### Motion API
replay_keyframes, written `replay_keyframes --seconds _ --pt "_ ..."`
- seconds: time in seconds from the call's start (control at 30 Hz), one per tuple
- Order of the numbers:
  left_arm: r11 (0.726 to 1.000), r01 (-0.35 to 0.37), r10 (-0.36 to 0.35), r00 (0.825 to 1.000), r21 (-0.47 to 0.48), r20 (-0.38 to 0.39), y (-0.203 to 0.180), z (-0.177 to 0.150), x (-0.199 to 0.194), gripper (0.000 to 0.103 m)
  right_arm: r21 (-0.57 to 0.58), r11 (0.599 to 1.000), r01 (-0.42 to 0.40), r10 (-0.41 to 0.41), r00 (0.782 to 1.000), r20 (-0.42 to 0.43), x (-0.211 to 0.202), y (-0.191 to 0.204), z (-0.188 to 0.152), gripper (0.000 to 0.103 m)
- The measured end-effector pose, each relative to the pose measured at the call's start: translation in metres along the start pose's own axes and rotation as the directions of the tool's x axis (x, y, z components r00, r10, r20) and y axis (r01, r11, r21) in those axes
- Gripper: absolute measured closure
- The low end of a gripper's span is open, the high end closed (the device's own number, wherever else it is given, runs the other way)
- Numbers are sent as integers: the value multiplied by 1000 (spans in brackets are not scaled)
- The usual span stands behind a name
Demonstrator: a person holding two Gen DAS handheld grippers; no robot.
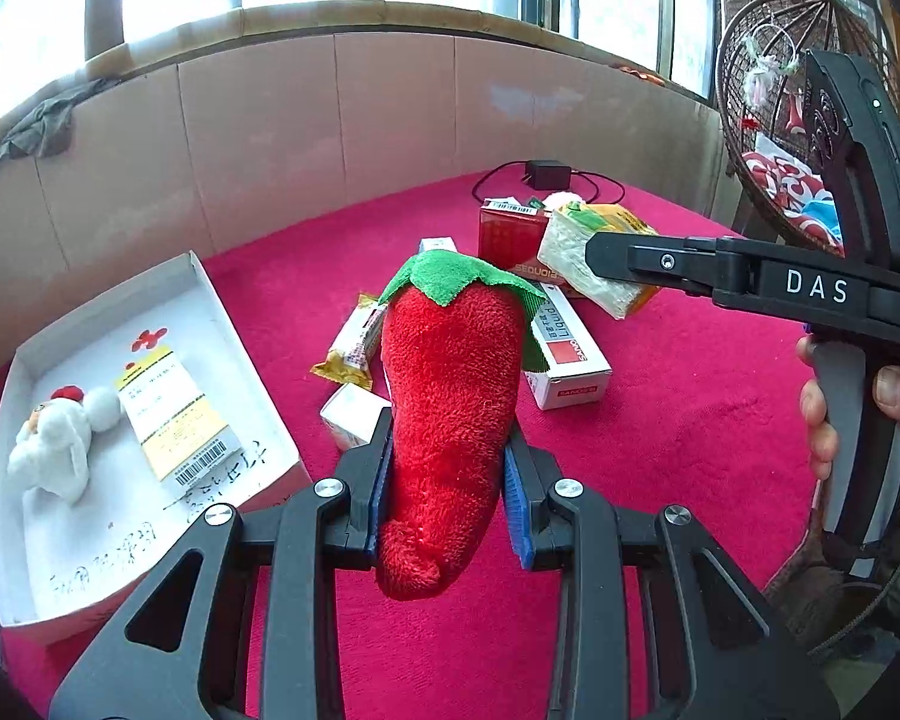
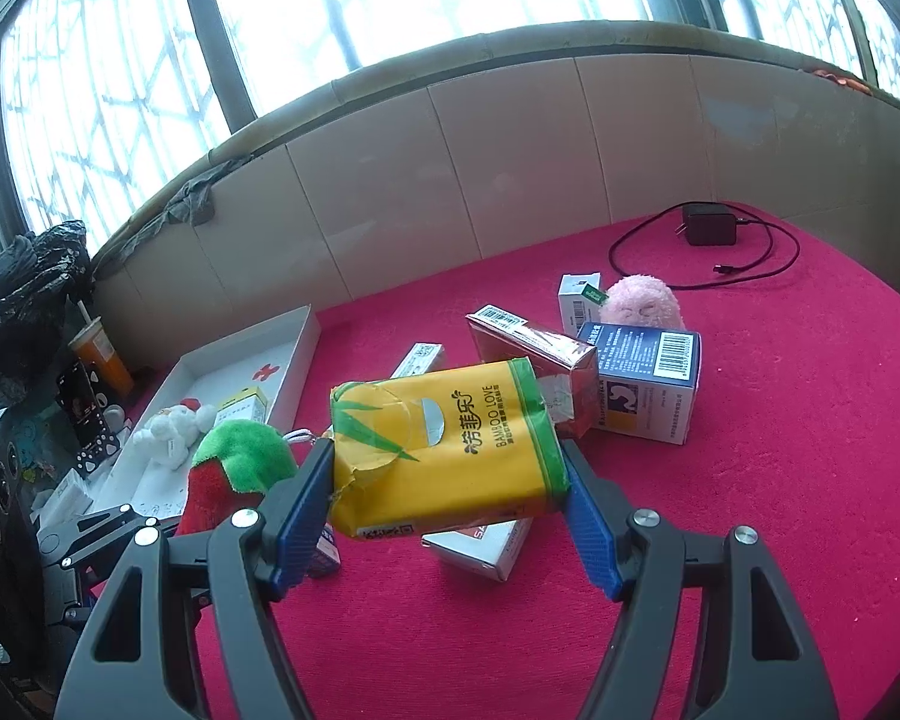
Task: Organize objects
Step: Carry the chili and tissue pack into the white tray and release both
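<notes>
My left gripper (image 1: 447,480) is shut on a red plush chili with a green leaf top (image 1: 450,396) and holds it above the red carpet. The chili also shows in the right wrist view (image 2: 234,474). My right gripper (image 2: 450,504) is shut on a yellow Bamboo Love tissue pack (image 2: 444,444), lifted over the pile. The pack shows in the left wrist view (image 1: 594,258), held by the right gripper (image 1: 606,258). A white open box (image 1: 48,600) lies at left with a small white plush (image 1: 54,444) and a yellow-white carton (image 1: 174,420) inside.
A pile of cartons lies mid-carpet: a red box (image 2: 534,360), a blue box (image 2: 648,384), a white-red box (image 1: 564,354), a snack bar (image 1: 354,342). A pink plush (image 2: 642,303) and a charger with cable (image 2: 708,225) lie farther back. A tiled wall runs behind; a wicker chair (image 1: 768,120) stands right.
</notes>
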State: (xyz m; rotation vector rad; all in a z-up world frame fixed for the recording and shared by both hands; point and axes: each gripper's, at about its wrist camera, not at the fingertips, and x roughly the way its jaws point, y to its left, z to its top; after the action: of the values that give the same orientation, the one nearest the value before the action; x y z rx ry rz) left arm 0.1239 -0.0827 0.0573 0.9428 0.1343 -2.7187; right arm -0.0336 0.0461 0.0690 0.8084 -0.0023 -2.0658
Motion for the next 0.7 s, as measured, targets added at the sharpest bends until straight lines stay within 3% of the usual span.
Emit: replay_keyframes --seconds 0.7 --pt "996 -38 43 997 -85 58 35 4 -19 72 -45 999 -11 10 1000 -21 5 27 5 31"
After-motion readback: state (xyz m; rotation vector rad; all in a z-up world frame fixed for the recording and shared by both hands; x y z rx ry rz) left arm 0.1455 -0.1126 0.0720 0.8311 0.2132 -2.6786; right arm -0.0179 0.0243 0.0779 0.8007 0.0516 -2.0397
